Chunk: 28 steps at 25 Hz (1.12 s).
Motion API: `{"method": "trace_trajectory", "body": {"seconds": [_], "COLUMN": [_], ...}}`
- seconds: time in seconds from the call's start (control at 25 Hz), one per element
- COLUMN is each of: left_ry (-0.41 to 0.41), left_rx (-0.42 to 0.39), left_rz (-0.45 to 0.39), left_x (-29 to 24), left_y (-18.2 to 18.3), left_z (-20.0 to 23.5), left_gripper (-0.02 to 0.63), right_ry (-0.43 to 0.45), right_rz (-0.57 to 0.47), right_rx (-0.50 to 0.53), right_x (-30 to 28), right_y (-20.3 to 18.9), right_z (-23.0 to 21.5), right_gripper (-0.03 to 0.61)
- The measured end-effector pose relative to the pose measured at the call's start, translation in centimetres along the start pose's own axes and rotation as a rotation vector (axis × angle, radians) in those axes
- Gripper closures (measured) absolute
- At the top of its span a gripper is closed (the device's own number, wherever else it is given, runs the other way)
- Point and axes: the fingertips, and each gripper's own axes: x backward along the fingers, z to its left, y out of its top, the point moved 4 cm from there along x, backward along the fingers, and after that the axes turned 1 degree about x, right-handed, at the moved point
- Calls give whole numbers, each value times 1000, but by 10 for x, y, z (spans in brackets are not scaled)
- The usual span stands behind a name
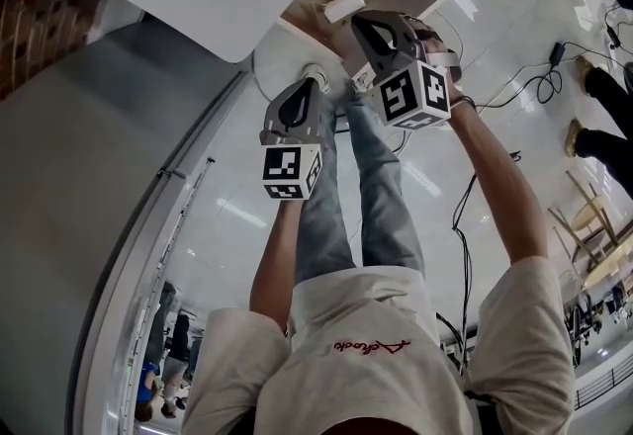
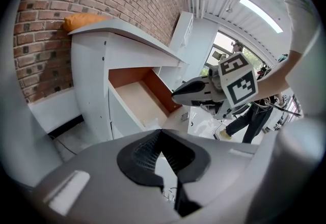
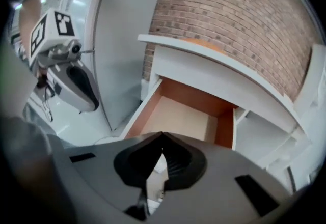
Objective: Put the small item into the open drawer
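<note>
Right gripper view — ribbed black fingers (image 3: 177,161) pinched together, facing a boxy brown-walled drawer (image 3: 179,116).

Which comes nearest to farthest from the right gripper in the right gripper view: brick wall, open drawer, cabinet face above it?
From the right gripper:
1. open drawer, straight ahead, just beyond the jaws.
2. cabinet face, directly above the drawer.
3. brick wall, behind the cabinet, upper right.

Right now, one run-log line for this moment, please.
left gripper: shut, empty | right gripper: shut, empty | drawer: open | small white item: in drawer
</note>
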Motion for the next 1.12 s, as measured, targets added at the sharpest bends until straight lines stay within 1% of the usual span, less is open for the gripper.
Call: {"method": "trace_trajectory", "body": {"seconds": [0.12, 0.28, 0.36, 0.44, 0.64, 0.8, 0.96, 1.12], "left_ry": [0, -2, -1, -3, -5, -8, -7, -6], "left_rx": [-5, -14, -17, -19, -19, -18, -22, -34], "left_rz": [-2, -5, -6, -5, -7, -4, 1, -16], "left_x": [0, -2, -1, -2, 1, 4, 9, 15], "left_y": [2, 7, 9, 8, 8, 6, 7, 21], "left_z": [1, 1, 2, 1, -2, -4, -6, -10], "left_gripper": [604, 604, 604, 604, 604, 604, 604, 604], "right_ry": [-44, -111, -143, -167, -191, -200, -217, -255], "right_rz": [-52, -109, -127, -132, -94, -53, -46, -51], "right_rx": [-190, -404, -485, -544, -649, -710, -728, -735], "right_x": [15, 35, 45, 54, 71, 81, 92, 102], "right_y": [4, 0, -1, -4, -19, -33, -35, -34], "right_z": [-3, 2, 9, 20, 56, 75, 78, 65], "right_gripper": [566, 566, 566, 566, 566, 566, 566, 566]}}
